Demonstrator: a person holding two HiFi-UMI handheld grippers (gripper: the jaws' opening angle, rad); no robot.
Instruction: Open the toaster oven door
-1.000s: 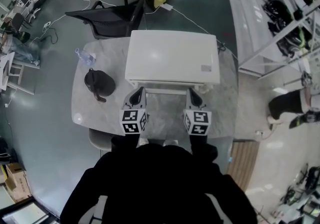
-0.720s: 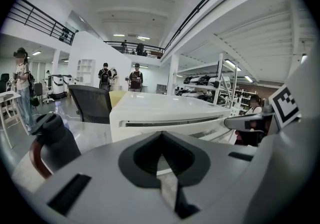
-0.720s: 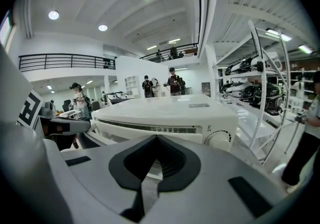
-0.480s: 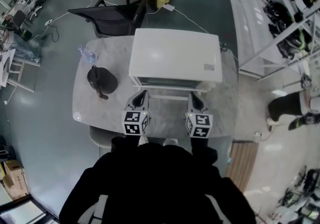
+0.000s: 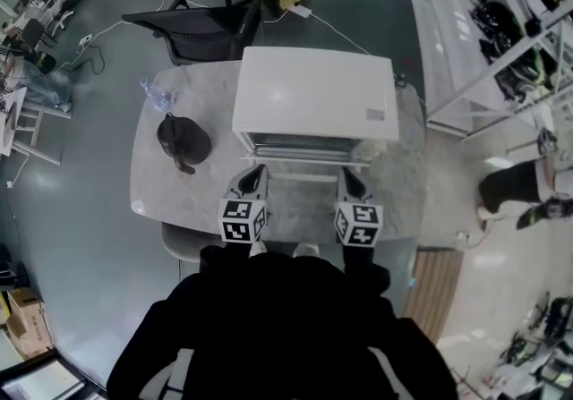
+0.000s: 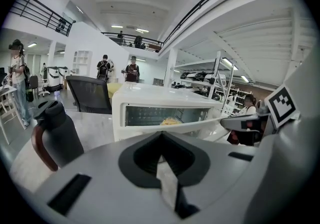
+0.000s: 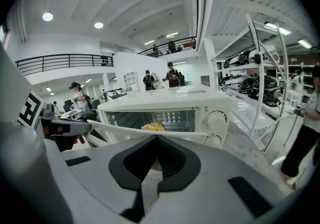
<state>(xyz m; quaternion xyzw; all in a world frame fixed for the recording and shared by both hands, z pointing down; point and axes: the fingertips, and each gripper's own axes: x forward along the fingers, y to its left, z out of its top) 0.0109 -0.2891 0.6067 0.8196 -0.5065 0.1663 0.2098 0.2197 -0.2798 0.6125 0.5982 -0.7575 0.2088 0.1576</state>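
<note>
You are holding the left gripper (image 5: pixel 252 176) and the right gripper (image 5: pixel 347 179) side by side at the front of the toaster oven (image 5: pixel 313 89), which is standing in the middle of the table (image 5: pixel 148 197). Its door (image 5: pixel 303 155) is already tilting outward, only partly down, and some yellow food (image 7: pixel 154 126) is showing behind it. In both gripper views the jaws are closed to a thin slit. Their tips are sitting at the top edge of the door, so I am judging that each is pinching that edge (the contact itself is lying under the gripper bodies).

What is worrying me from here:

- You are gripping a narrow edge with narrow jaws. If one gripper is slipping while you are pulling, the door is probably springing back up, or the other side is taking all the load and the door is twisting on its hinges.
- If you are pulling toward yourself more than downward, the oven is likely sliding forward on the smooth table top, or lifting at the back.
- If the two grippers are not descending at the same rate, the door is racking.
- The black jug (image 5: pixel 182 143) is standing near the left side of the oven, so a wide left elbow is risking a knock.
</note>
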